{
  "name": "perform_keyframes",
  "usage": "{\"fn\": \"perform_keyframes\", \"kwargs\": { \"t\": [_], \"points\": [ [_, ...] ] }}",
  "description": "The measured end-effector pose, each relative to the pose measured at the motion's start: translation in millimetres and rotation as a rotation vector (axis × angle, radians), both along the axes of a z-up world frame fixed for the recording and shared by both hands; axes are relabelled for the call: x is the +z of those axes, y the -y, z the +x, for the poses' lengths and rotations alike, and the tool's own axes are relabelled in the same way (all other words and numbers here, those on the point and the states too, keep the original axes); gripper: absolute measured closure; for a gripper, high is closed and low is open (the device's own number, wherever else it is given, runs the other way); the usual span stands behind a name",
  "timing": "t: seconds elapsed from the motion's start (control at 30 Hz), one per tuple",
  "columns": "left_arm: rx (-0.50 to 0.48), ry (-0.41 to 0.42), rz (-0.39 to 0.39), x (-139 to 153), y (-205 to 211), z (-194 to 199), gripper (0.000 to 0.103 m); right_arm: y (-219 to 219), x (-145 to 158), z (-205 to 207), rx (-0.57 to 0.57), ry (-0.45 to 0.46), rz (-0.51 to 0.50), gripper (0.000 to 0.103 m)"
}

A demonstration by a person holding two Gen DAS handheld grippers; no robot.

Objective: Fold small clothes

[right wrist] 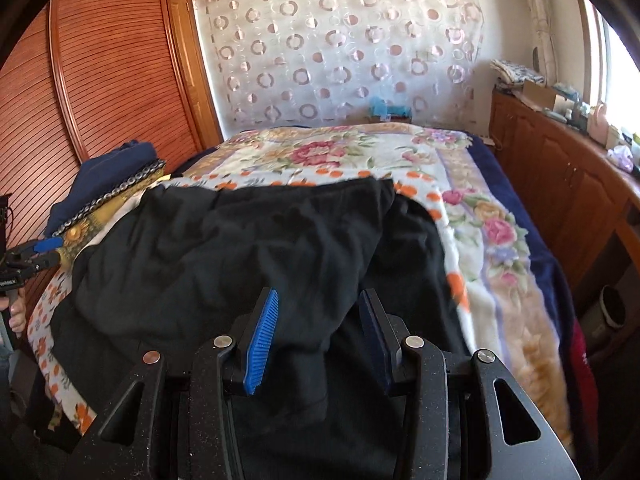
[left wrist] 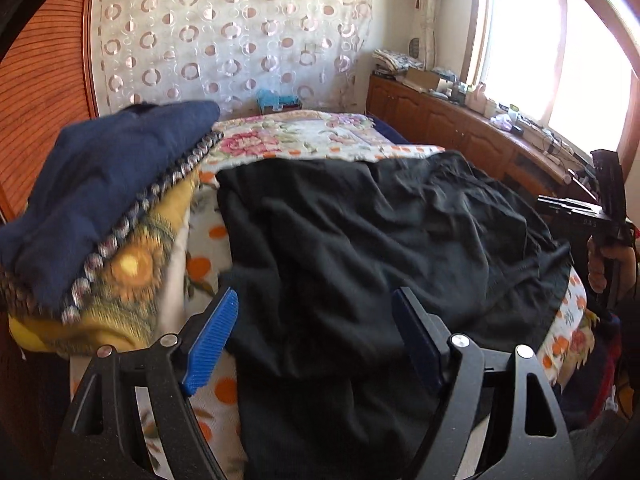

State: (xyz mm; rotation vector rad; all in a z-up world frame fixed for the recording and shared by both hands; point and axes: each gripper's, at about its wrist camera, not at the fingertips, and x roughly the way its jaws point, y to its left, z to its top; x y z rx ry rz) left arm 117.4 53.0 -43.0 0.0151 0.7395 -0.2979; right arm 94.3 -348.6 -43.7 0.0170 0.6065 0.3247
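Black garment (left wrist: 360,232) spread rumpled across the near part of the bed (right wrist: 460,216), over a flowered blanket with orange dots and pink blooms; near edge hanging off the bed's front toward both cameras. In the right wrist view, one upper layer of the same garment (right wrist: 248,240) folded across the rest, its far edge running level just short of the blanket's big pink flowers.

Left gripper (left wrist: 316,320) low over the garment's near left part, jaws wide apart, blue ribbed pads (left wrist: 210,344) clear of the cloth on either side, nothing pinched. Seen also from the right wrist view at the far left edge (right wrist: 40,250), held in a hand (right wrist: 16,316).

Right gripper (right wrist: 316,328) over the garment's near right part, jaws parted to a middling gap, black cloth lying between and beneath the pads (right wrist: 260,340); no pinch visible. From the left wrist view, only its black body and the hand (left wrist: 612,260) holding it show at the right edge, fingertips out of sight.

Just left of the garment, a stack of folded clothes (left wrist: 100,200): navy piece on top, a patterned band below it, yellow flowered cloth beneath.

Farther out: louvred wooden doors (right wrist: 100,92) on the left, a sheer curtain with ring pattern (left wrist: 224,40) behind the bed, a wooden cabinet (left wrist: 460,120) cluttered with small items under a bright window (left wrist: 560,52) on the right.
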Motion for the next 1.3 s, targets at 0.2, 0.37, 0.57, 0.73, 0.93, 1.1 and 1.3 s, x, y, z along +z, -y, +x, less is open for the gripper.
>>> {"fn": "perform_keyframes", "kwargs": {
  "t": [0.2, 0.37, 0.57, 0.73, 0.93, 1.1, 1.3],
  "points": [
    [-0.004, -0.044, -0.025, -17, -1, -25, 0.035, 4, -5, -23, 0.027, -0.034, 0.003, 0.059],
    [-0.059, -0.087, -0.065, -25, 4, -41, 0.056, 1, -2, -33, 0.079, -0.044, 0.003, 0.059],
    [-0.083, -0.122, -0.035, -36, 24, -30, 0.068, -3, -7, -33, 0.15, -0.061, -0.039, 0.059],
    [-0.061, -0.106, -0.01, -34, 33, -8, 0.068, -3, -9, -27, 0.186, -0.069, -0.094, 0.059],
    [-0.024, -0.126, -0.004, -31, 33, 30, 0.068, 2, -14, -18, 0.186, -0.079, -0.123, 0.059],
    [-0.035, -0.108, 0.002, -27, 39, 22, 0.068, 9, -13, -16, 0.185, -0.078, -0.118, 0.059],
    [-0.14, -0.065, 0.009, -12, 67, -14, 0.068, 0, -20, -19, 0.211, -0.069, -0.154, 0.059]
  ]
}}
